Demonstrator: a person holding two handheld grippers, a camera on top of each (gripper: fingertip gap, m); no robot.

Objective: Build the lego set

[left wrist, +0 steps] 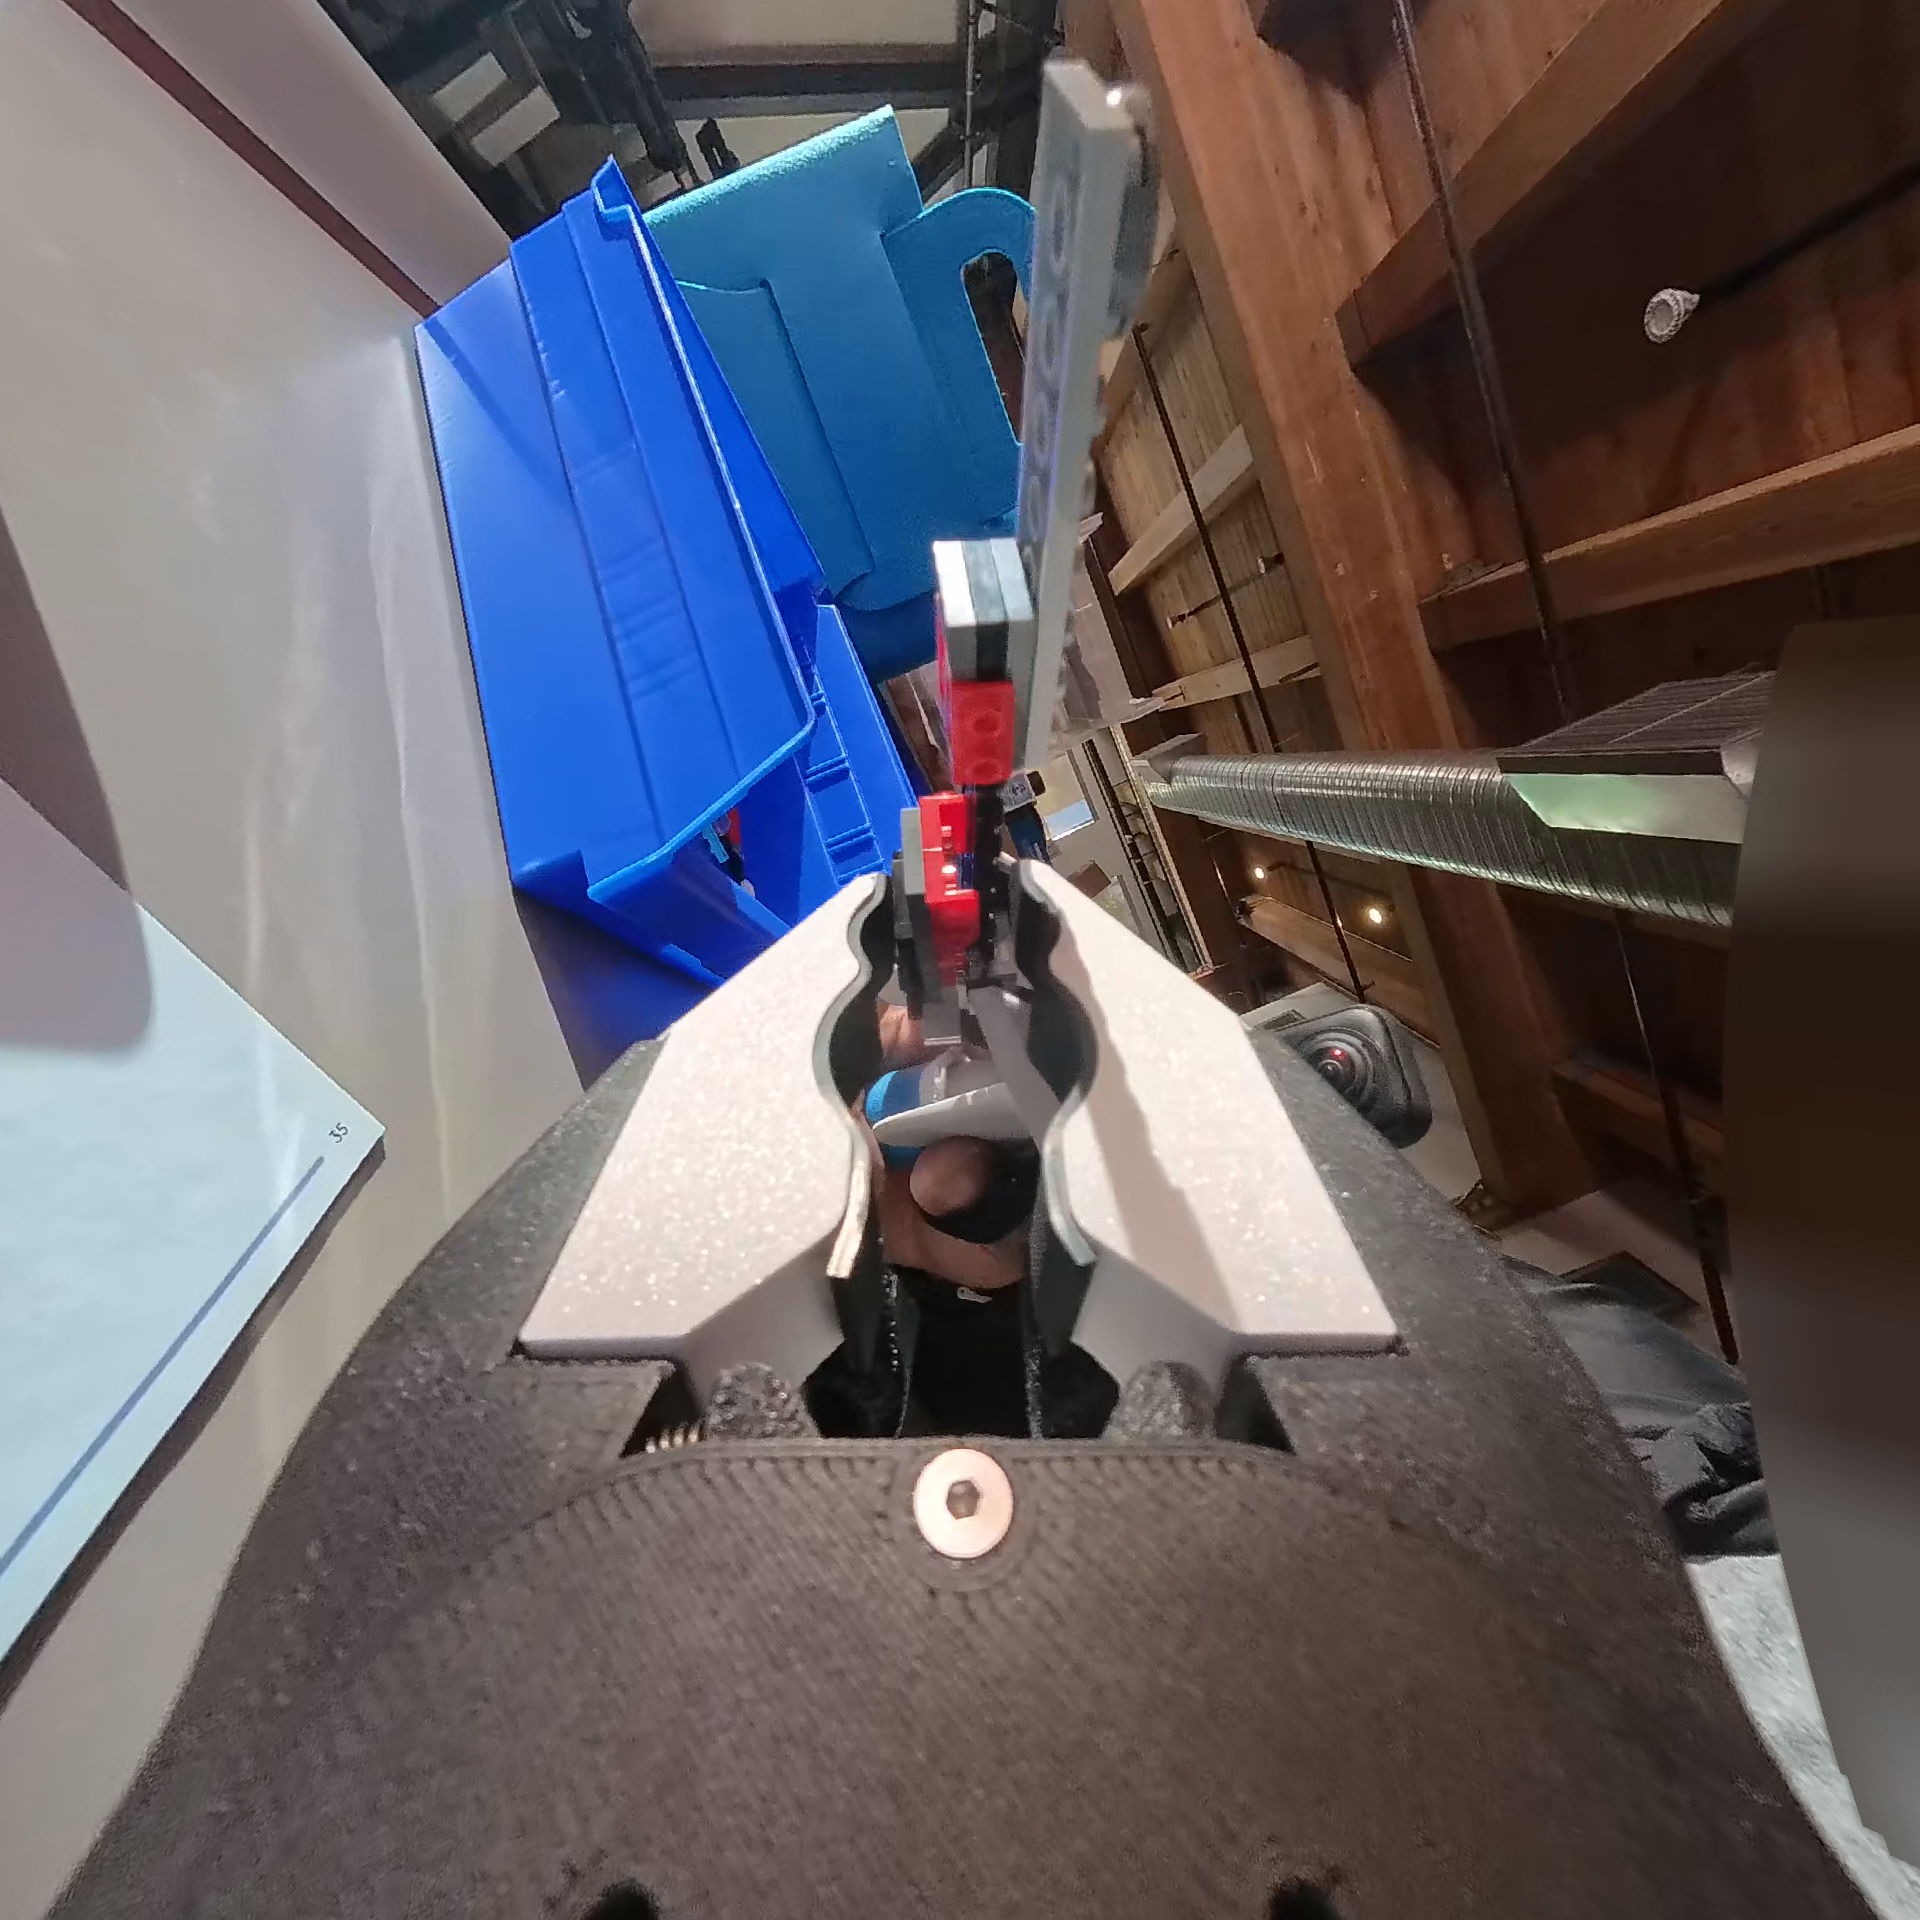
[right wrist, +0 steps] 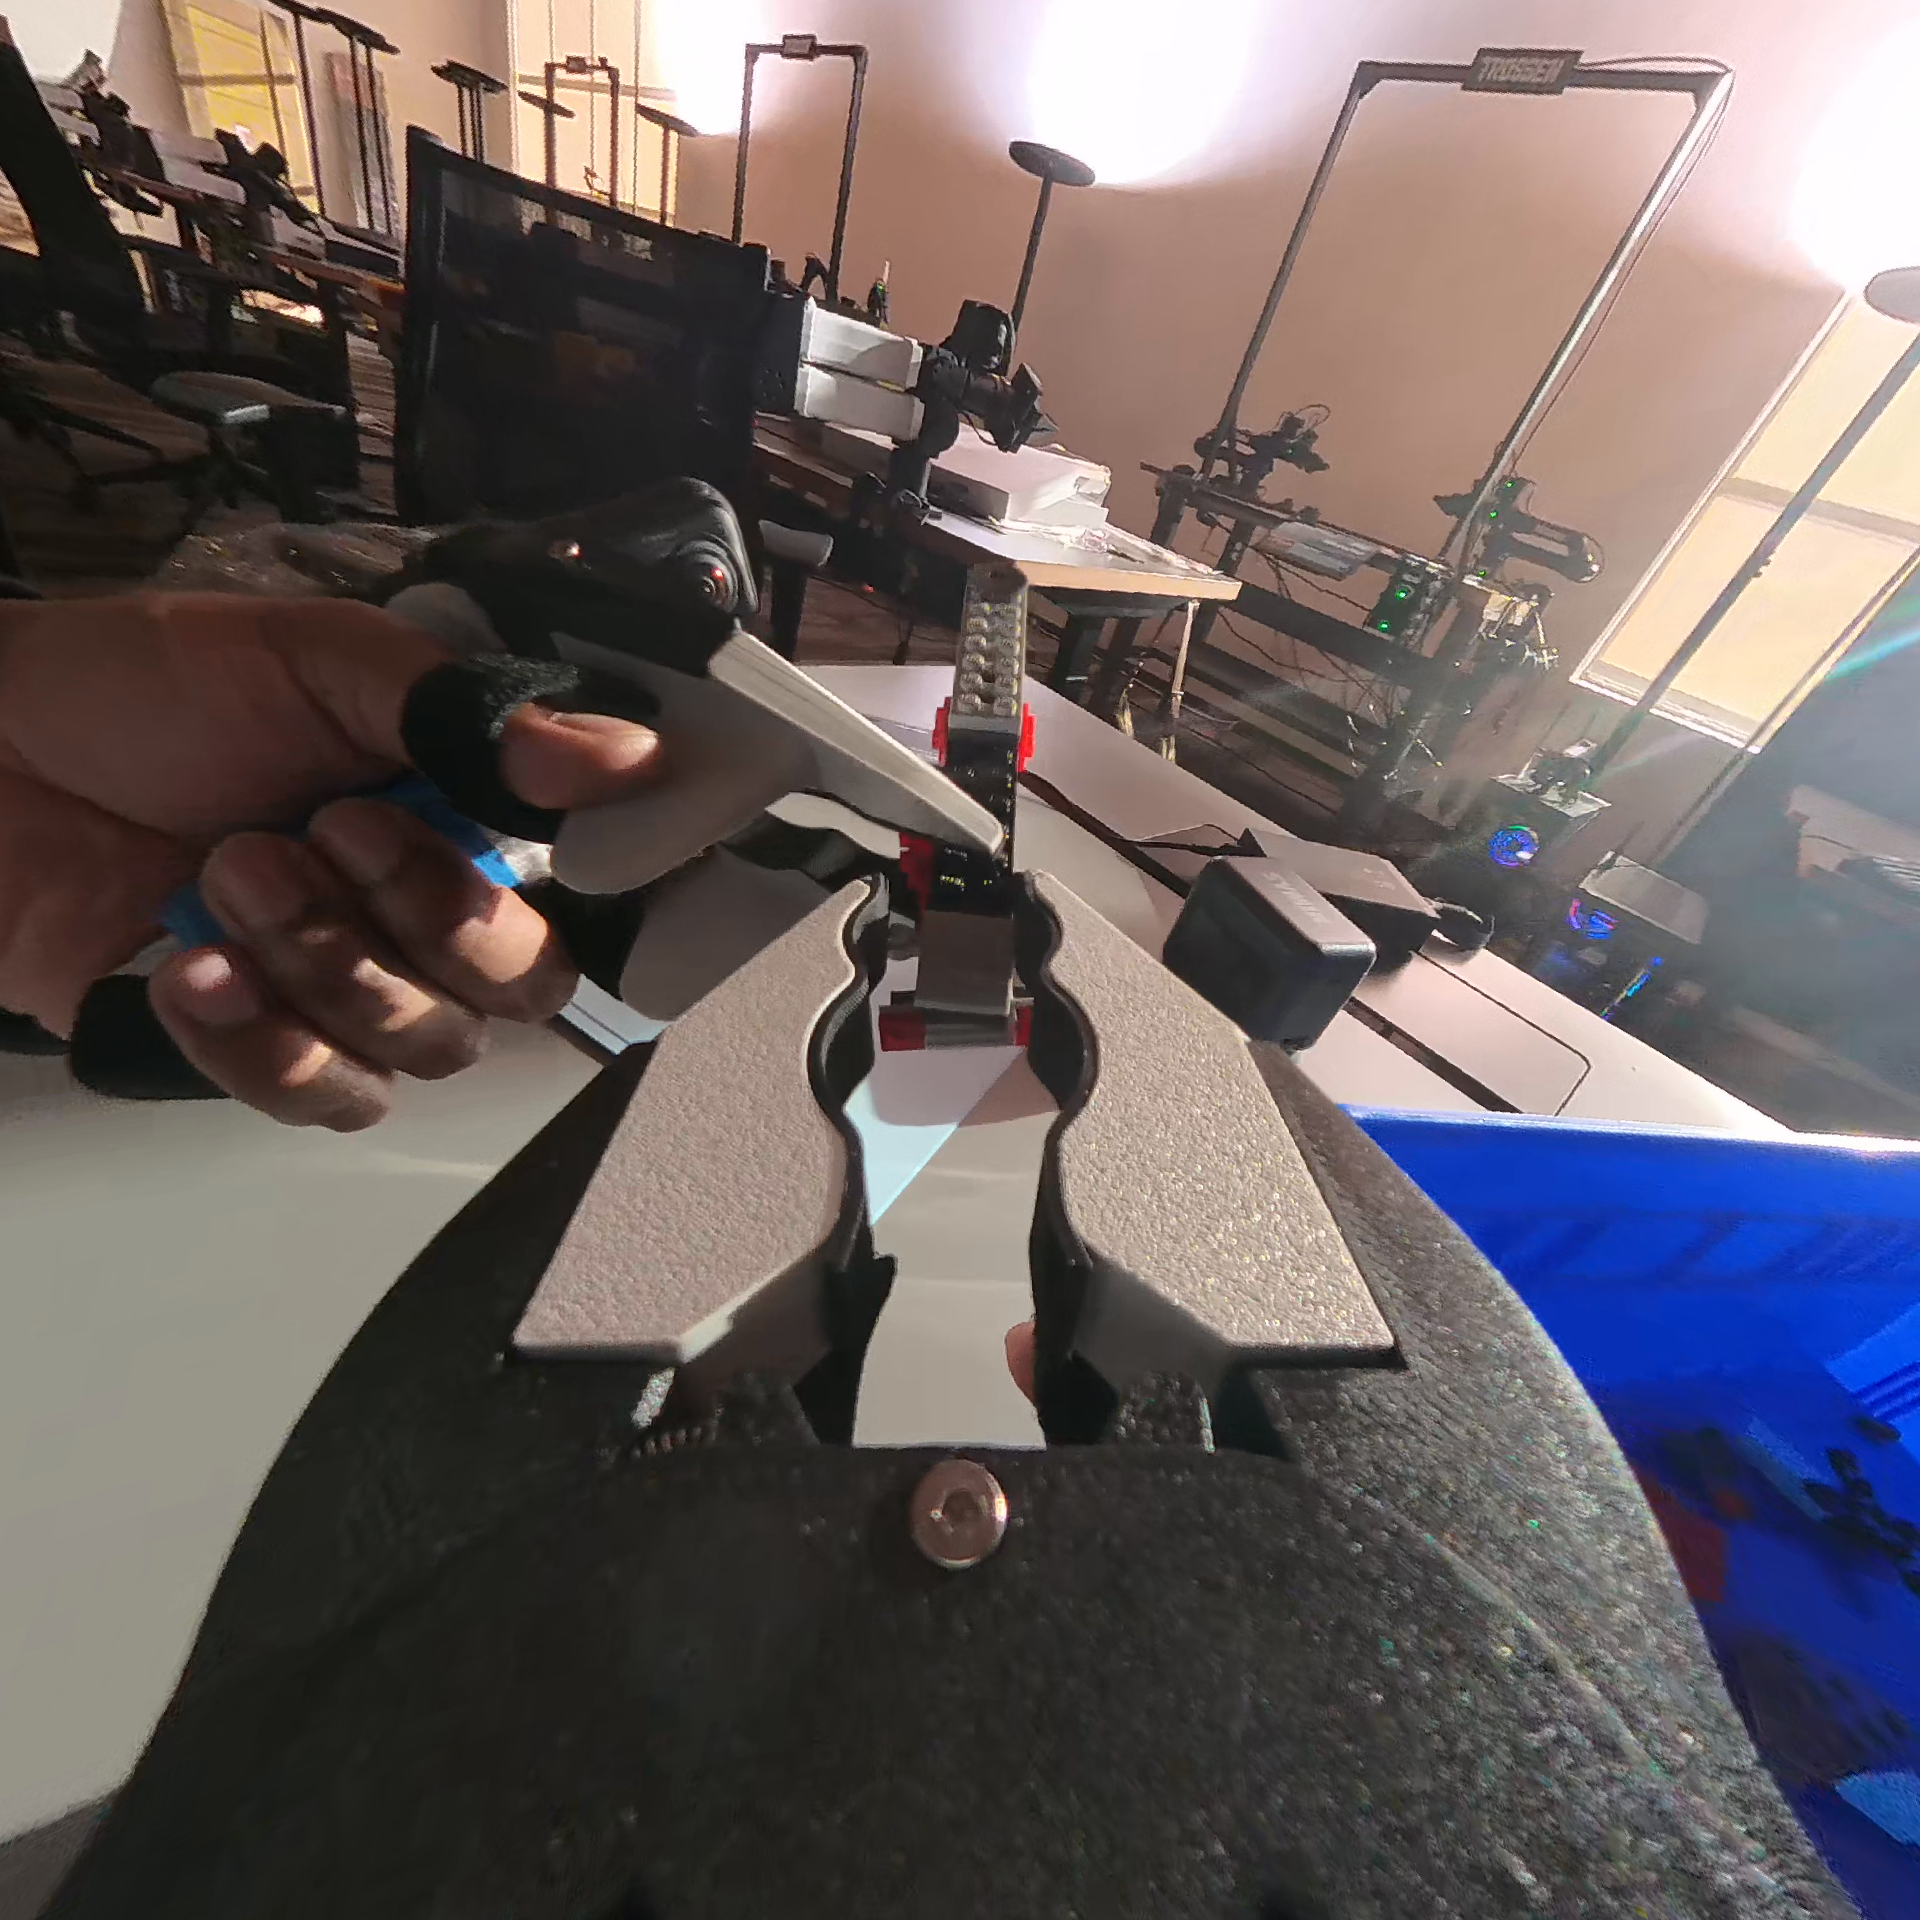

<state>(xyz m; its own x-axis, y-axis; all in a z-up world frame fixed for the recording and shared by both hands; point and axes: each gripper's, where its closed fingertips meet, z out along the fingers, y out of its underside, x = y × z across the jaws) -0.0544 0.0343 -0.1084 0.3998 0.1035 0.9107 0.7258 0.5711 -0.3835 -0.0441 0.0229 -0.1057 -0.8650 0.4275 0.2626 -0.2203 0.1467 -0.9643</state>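
Note:
A lego assembly [left wrist: 982, 717] of red, grey and black bricks carries a long grey studded plate [left wrist: 1070, 343] that sticks out beyond it. My left gripper [left wrist: 951, 894] is shut on one end of the assembly. In the right wrist view the assembly [right wrist: 987, 748] stands upright, held in the air above the table. My right gripper [right wrist: 956, 904] is shut on its lower grey and red part. The left gripper [right wrist: 961, 836], held by a hand [right wrist: 312, 831], comes in from the left and clamps the assembly just above my right fingers.
A blue bin [left wrist: 644, 582] stands beside a second blue bin [right wrist: 1662, 1299] that holds loose pieces. An open instruction booklet [left wrist: 135, 1195] lies on the white table [right wrist: 208, 1247]. A black box [right wrist: 1268, 956] sits on the far side of the table. Both grippers' tips are close together, under 4 cm apart.

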